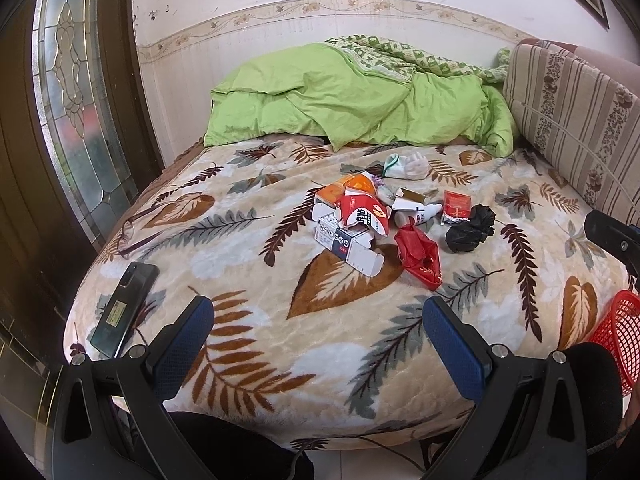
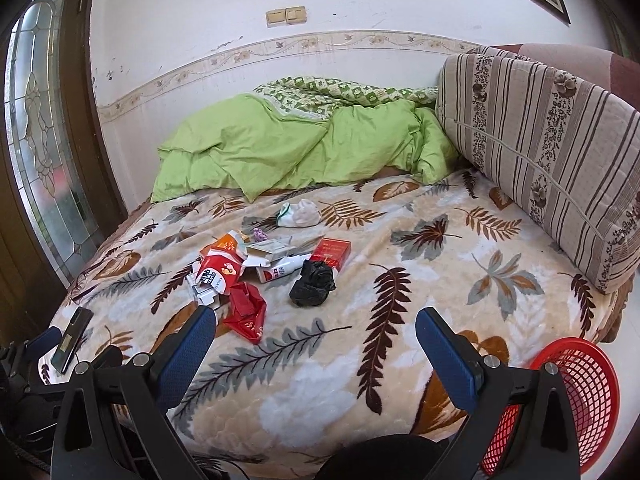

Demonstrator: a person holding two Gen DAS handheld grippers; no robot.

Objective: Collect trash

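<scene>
The trash pile sits in the middle of the bed, straight ahead of the left gripper and ahead-left of the right gripper, both with fingers wide apart and empty.

Both wrist views look forward from the bed's near edge, seemingly level, sharing its central litter pile.

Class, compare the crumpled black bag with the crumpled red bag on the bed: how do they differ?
The black bag is balled up tight; the red bag lies flatter and spread out. The black bag is plain; the red bag carries pale print. The red bag lies nearer the grippers. Both are crumpled and ungripped.
</scene>
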